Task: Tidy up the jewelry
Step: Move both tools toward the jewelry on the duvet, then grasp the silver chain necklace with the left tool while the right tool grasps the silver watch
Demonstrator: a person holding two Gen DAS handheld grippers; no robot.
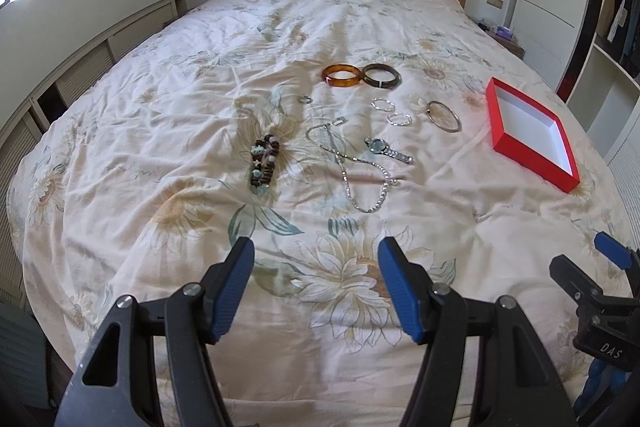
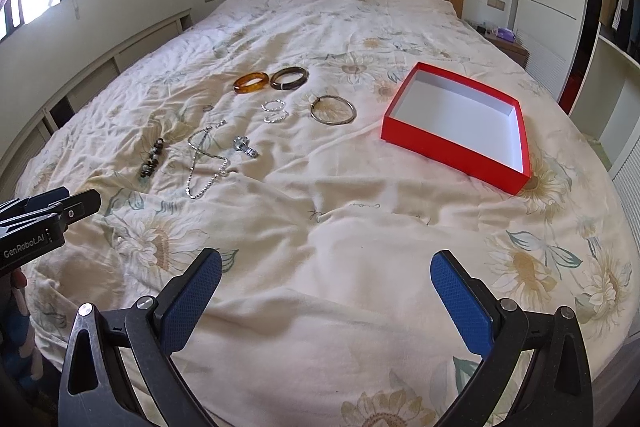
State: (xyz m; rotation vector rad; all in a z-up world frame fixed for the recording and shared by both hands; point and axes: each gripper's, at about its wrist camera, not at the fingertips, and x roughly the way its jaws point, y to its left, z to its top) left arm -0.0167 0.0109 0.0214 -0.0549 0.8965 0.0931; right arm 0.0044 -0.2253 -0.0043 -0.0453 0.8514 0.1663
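I hold both grippers low over the floral bedspread (image 2: 320,219): left gripper (image 1: 316,283) and right gripper (image 2: 326,291) gape wide, empty, apparently short of the silver chain necklace (image 1: 360,171).

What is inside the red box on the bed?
The red box shows only its bare white floor and walls; no jewelry lies in it. The strip of floor behind its near wall is hidden in both views.

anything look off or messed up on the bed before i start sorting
Nothing looks damaged. The jewelry is loose on the quilt and the red box is empty. The silver chain lies in a tangled sprawl, its upper loop close to the watch.
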